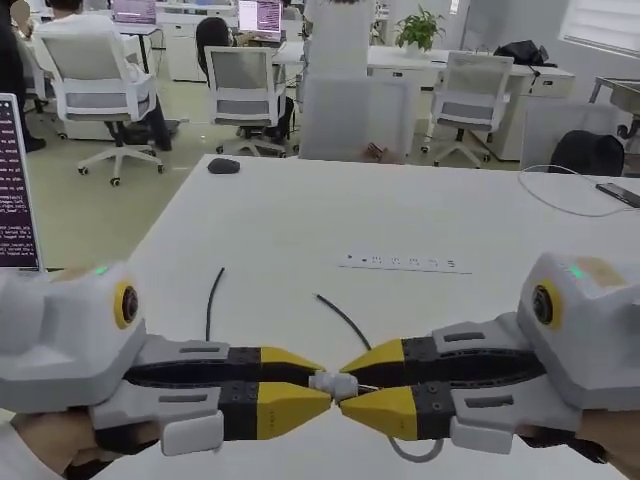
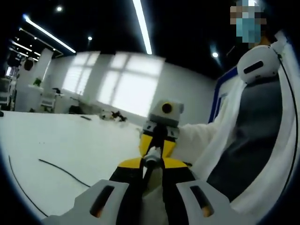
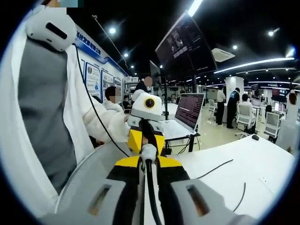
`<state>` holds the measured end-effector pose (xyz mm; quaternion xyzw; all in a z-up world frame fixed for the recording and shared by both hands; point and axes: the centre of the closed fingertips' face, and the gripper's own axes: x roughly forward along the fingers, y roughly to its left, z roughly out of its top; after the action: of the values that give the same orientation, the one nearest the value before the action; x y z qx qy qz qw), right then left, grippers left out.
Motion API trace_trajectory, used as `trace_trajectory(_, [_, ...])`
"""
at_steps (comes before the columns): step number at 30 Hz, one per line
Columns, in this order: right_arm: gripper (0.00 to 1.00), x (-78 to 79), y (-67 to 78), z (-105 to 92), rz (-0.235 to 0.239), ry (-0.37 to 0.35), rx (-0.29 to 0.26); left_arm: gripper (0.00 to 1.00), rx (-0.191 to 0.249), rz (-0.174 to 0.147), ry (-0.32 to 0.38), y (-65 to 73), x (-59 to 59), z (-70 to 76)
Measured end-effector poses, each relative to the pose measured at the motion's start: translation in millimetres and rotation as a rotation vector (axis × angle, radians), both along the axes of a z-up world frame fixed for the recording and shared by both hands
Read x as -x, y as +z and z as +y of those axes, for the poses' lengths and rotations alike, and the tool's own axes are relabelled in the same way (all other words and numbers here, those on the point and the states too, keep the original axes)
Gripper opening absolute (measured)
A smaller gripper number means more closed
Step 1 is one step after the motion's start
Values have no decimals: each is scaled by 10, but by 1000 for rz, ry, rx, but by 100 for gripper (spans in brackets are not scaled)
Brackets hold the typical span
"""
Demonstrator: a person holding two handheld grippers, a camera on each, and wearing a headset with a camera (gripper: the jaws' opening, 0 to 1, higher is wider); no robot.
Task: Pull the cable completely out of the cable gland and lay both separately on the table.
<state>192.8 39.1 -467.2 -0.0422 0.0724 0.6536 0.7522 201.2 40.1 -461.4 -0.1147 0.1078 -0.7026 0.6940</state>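
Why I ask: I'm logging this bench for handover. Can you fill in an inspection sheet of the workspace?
Surface: white table, mostly bare.
Job's things: cable gland held above the table between the claw tips; black cable not yet pulled out, running back through the right claw.
Clutter: mouse, flat strip with small marks, dark phone-like object.
Grippers: left claw shut on the gland; right claw shut on the cable.
Cables: black length and a second one lying on the table; thin white cable far right.
Surroundings: office chairs, monitors, plant.
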Motion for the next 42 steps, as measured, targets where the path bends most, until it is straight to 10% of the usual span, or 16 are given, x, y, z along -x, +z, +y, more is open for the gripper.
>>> trace_trajectory(20, [3, -34, 30, -72, 55, -24, -39, 15, 19, -7, 23, 48, -55, 37])
trace_trajectory(33, [2, 3, 119, -110, 38, -13, -81, 32, 43, -118, 5, 85, 17, -103])
trace_trajectory(42, [3, 7, 102, -109, 36, -17, -77, 18, 51, -99, 4, 43, -7, -179])
